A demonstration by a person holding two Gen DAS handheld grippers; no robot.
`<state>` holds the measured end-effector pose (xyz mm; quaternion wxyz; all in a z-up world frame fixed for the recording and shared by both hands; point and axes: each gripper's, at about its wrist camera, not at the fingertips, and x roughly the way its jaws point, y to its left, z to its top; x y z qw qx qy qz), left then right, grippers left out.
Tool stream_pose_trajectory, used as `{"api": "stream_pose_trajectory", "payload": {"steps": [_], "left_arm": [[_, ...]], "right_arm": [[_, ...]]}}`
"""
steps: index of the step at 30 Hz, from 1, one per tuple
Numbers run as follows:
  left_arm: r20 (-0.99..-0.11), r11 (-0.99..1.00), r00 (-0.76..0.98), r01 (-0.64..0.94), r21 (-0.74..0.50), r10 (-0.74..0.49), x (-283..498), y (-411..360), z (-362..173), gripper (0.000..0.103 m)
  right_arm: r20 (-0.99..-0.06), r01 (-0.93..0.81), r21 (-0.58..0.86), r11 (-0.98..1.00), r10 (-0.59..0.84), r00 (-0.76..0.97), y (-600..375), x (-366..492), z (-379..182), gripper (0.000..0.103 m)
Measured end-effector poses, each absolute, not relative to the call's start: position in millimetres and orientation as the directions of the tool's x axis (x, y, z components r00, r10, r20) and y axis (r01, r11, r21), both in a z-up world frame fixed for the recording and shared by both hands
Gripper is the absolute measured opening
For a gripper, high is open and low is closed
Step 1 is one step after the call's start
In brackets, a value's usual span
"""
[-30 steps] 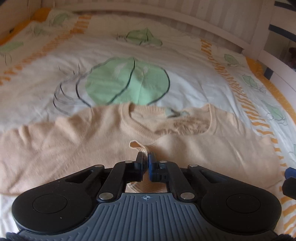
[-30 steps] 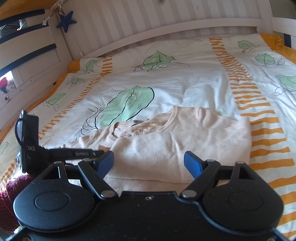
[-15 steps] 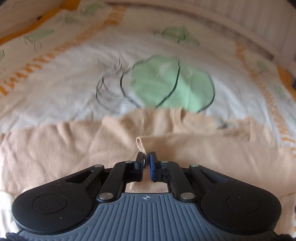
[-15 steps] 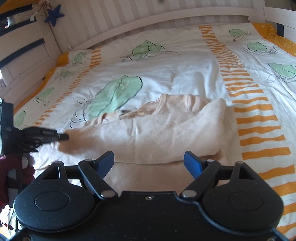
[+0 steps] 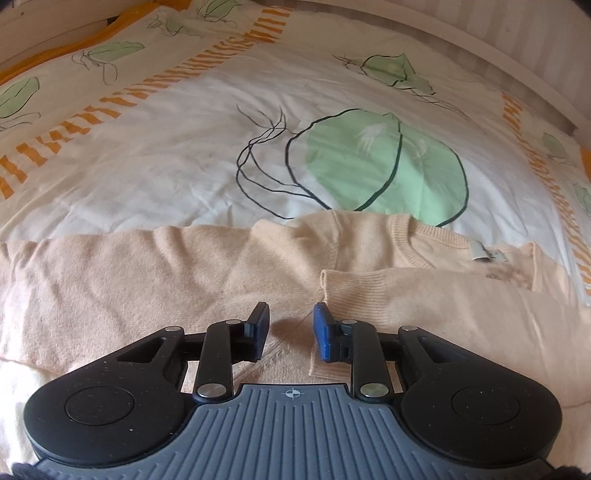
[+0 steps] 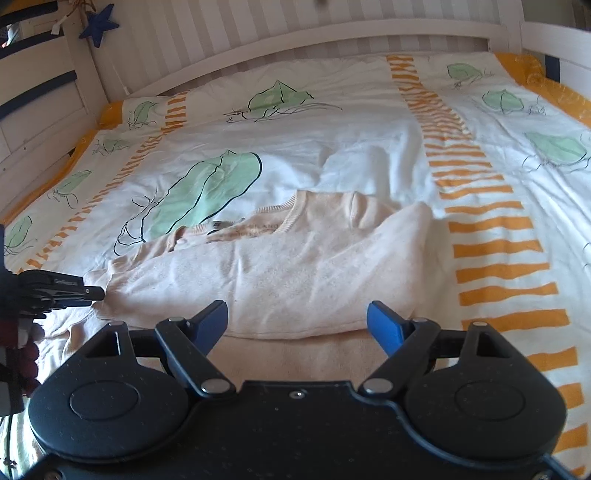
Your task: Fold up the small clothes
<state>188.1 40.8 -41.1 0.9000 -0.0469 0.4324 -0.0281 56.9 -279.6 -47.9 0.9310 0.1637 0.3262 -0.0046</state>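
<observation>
A small peach sweater [image 5: 147,273] lies flat on the bed cover, neck away from me. One sleeve is folded across its chest, and the ribbed cuff [image 5: 340,284] rests just beyond my left gripper [image 5: 290,314]. That gripper's jaws are opening; only the sweater's flat body shows in the gap, and the pads press on nothing. In the right wrist view the folded sweater [image 6: 295,266] fills the middle. My right gripper [image 6: 297,314] hovers wide open over its near hem, holding nothing. The left gripper [image 6: 94,293] points in from the left edge.
The bed cover [image 6: 332,122] is white with green leaf prints and orange striped bands. A white slatted bed frame [image 6: 295,37] runs round the back and sides, with a blue star [image 6: 99,24] hanging at the back left. Dark red fabric [image 6: 22,354] shows at the lower left.
My left gripper carried the sleeve cuff leftward across the sweater's chest, then parted its jaws and let the cuff go. The right gripper stayed open and came slightly closer to the sweater.
</observation>
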Motion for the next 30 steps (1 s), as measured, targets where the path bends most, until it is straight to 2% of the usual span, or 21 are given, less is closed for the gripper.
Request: {"api": "stream_pose_trajectory", "payload": {"steps": [6, 8, 9, 12, 14, 17, 22, 30], "left_arm": [[-0.764, 0.973, 0.617, 0.01, -0.233, -0.189, 187.6, 58.9, -39.2, 0.03], [-0.753, 0.96, 0.62, -0.001, -0.28, -0.22, 186.9, 72.6, -36.7, 0.045], [-0.746, 0.956, 0.629, -0.013, -0.295, -0.221, 185.4, 79.7, -34.4, 0.046], [-0.724, 0.953, 0.663, -0.051, -0.298, -0.191, 180.6, 102.0, -25.3, 0.048], [-0.712, 0.948, 0.68, -0.08, -0.31, -0.175, 179.5, 123.1, -19.8, 0.054], [-0.704, 0.937, 0.697, -0.141, -0.32, -0.136, 173.8, 155.3, -15.8, 0.058], [-0.707, 0.9, 0.704, -0.264, -0.347, -0.067, 162.2, 212.7, -17.8, 0.059], [-0.737, 0.798, 0.675, -0.451, -0.401, 0.011, 139.1, 295.2, -36.6, 0.059]], "right_arm": [[-0.704, 0.269, 0.382, 0.884, 0.09, 0.705, -309.4, 69.1, -77.7, 0.081], [-0.695, 0.282, 0.406, 0.87, 0.094, 0.713, -315.2, 65.7, -73.6, 0.08], [-0.686, 0.281, 0.412, 0.867, 0.092, 0.721, -315.7, 63.9, -69.5, 0.08], [-0.652, 0.259, 0.412, 0.874, 0.084, 0.754, -311.8, 59.6, -56.9, 0.08], [-0.632, 0.238, 0.402, 0.884, 0.079, 0.771, -306.6, 57.7, -50.7, 0.08], [-0.607, 0.201, 0.39, 0.899, 0.087, 0.79, -297.2, 56.5, -45.2, 0.081], [-0.584, 0.13, 0.382, 0.915, 0.13, 0.801, -277.2, 57.6, -43.4, 0.081], [-0.52, -0.021, 0.289, 0.957, 0.175, 0.836, -235.9, 52.4, -34.1, 0.081]]}}
